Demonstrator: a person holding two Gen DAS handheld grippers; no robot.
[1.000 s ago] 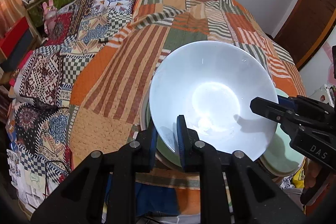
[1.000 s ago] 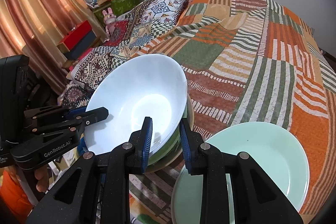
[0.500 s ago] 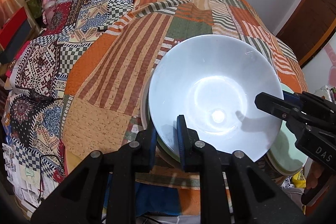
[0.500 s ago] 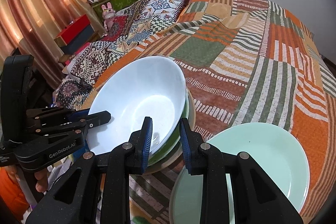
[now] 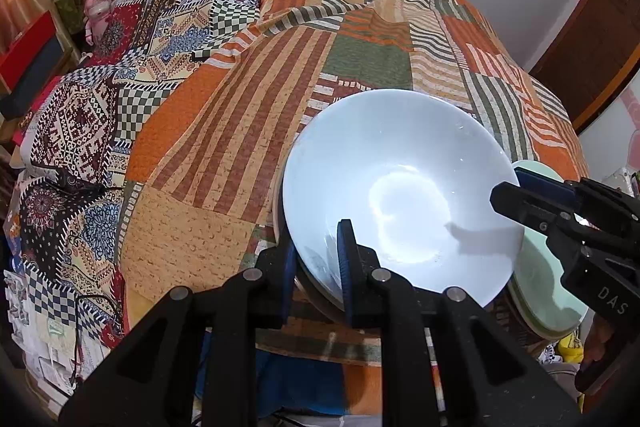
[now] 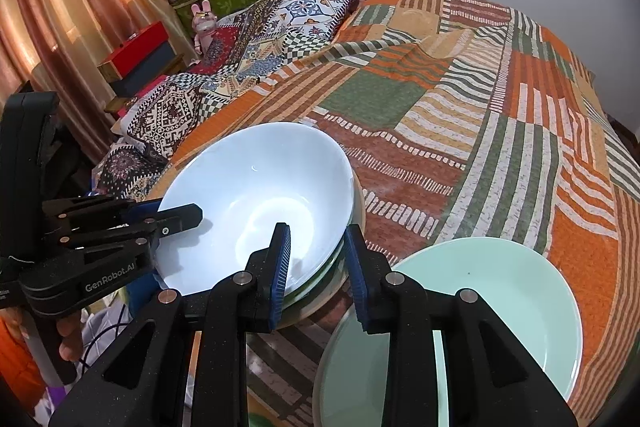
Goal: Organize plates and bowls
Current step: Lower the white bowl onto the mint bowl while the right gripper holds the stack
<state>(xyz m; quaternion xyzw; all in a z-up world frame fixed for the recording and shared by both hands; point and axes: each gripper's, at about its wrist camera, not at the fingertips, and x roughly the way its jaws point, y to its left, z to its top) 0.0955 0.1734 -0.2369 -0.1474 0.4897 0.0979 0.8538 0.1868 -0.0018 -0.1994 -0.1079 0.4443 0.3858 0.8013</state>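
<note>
Beneath the white bowl, stacked dishes are mostly hidden.

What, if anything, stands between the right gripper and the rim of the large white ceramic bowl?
Nothing visible. The right gripper straddles the large white ceramic bowl at its rim, one finger inside, the other outside.

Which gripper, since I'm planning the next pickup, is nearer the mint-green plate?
Right. The right gripper is beside the mint-green plate; the left gripper straddles the white bowl rim opposite it.
</note>
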